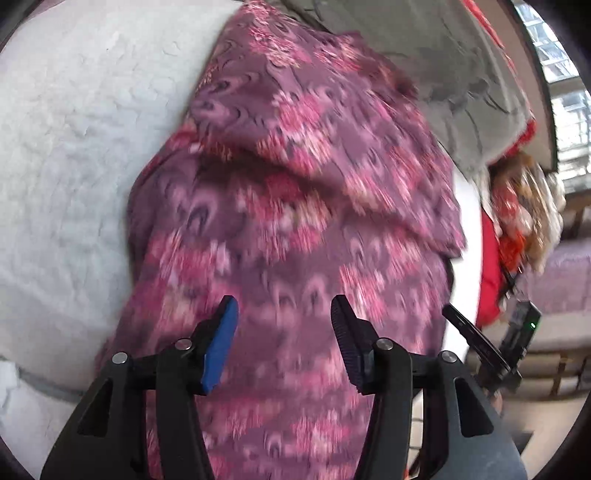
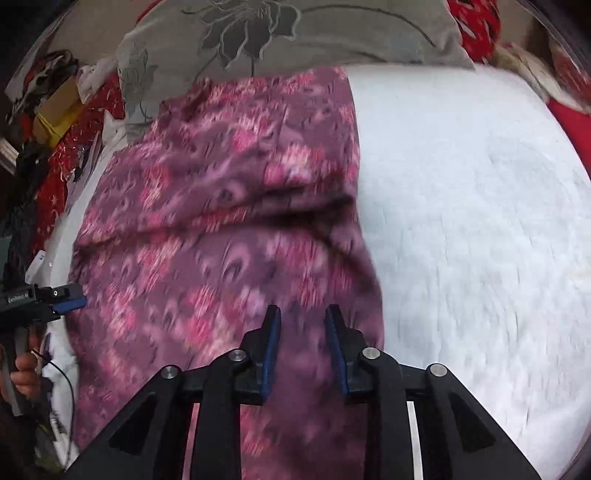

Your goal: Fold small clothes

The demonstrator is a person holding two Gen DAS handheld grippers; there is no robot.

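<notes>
Left wrist: purple garment point(image 1: 295, 206), white blanket point(image 1: 74, 147)

A grey flower-print pillow point(image 2: 280, 40) lies along the top; white fleece cover point(image 2: 480, 229) fills the right; red patterned cloth point(image 2: 62, 158) at left.

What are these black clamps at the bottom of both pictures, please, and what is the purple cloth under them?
No robot arm is here. A person holds one two-finger gripper in each hand, and a camera on each looks forward along its fingers. One picture is from the left gripper, the other from the right gripper. Both hang open above a purple and pink patterned garment, holding nothing. The garment lies on a white fleecy cover, with one part folded over itself. Behind it is a grey flowered pillow. At the right view's left edge you see the left gripper from outside.
</notes>
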